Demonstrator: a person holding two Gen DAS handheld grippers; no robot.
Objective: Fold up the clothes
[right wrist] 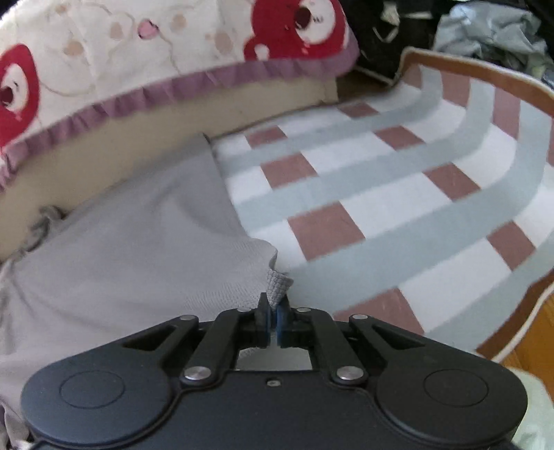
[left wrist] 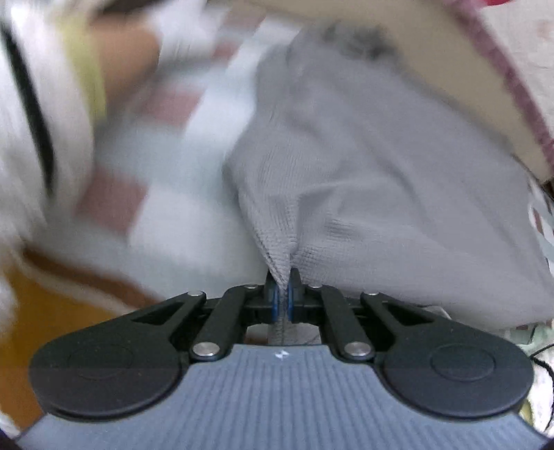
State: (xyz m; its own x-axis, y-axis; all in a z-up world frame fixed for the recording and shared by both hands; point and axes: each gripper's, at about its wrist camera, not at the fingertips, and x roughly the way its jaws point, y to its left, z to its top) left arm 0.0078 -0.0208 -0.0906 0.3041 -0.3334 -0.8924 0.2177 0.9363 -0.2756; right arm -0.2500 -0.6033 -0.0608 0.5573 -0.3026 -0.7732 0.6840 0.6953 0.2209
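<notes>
A grey knit garment (left wrist: 363, 180) lies on a checked mat, with a dark blurred patch near its far end. My left gripper (left wrist: 283, 294) is shut on a pinched fold of its near edge, and cloth runs down between the blue pads. In the right wrist view the same grey garment (right wrist: 131, 249) spreads to the left. My right gripper (right wrist: 273, 313) is shut on its ribbed corner, which sticks up between the jaws.
The mat (right wrist: 381, 194) has grey stripes, white and dull-red squares and a brown border. A cushion with red bear prints and a purple frill (right wrist: 155, 69) lies behind the garment. Dark and grey clothes (right wrist: 484, 31) are piled at the far right. A person's arm (left wrist: 114, 65) shows blurred at upper left.
</notes>
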